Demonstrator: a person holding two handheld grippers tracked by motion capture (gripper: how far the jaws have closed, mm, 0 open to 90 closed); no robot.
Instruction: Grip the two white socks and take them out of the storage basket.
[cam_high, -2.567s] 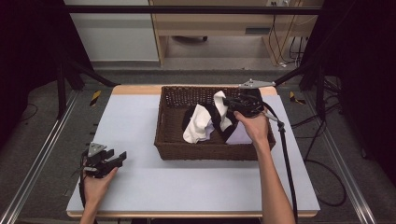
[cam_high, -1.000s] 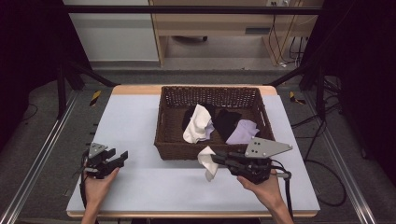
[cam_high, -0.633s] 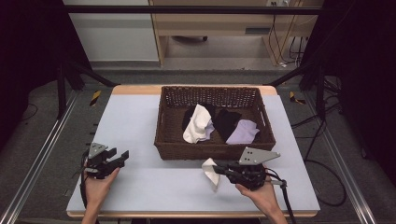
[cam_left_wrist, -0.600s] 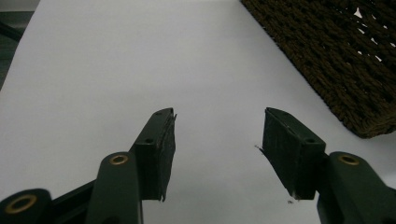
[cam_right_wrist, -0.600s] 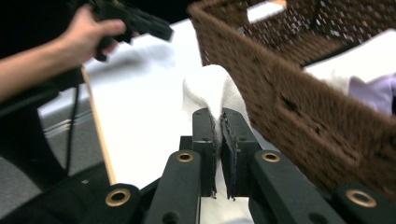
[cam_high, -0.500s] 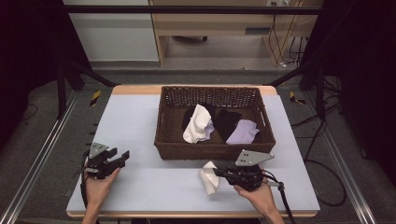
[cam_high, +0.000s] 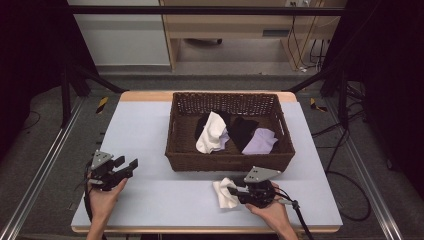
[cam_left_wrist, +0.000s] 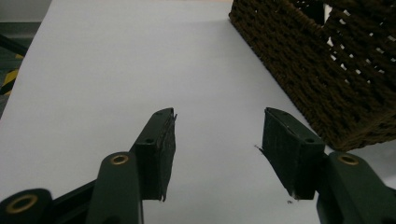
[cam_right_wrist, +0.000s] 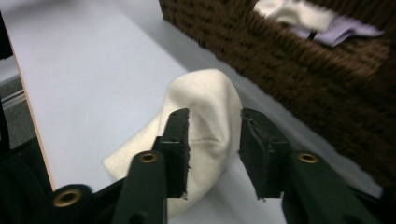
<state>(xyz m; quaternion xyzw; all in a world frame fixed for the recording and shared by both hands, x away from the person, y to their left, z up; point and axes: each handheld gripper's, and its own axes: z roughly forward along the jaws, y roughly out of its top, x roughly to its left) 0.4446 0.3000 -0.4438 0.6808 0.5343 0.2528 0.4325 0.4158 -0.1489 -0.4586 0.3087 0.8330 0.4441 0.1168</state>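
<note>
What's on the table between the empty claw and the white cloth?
Nothing. In the high view, the stretch of table from the left gripper to the white cloth by the right gripper is bare.

black tongs (cam_right_wrist: 214, 144), brass screws, grey plate (cam_high: 261, 174)

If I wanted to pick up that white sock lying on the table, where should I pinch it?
Probably pinch the raised fold of the white sock, coming from the near table edge, where the right gripper already straddles it. That hump stands up off the table; the flat tail gives little to grab.
</note>
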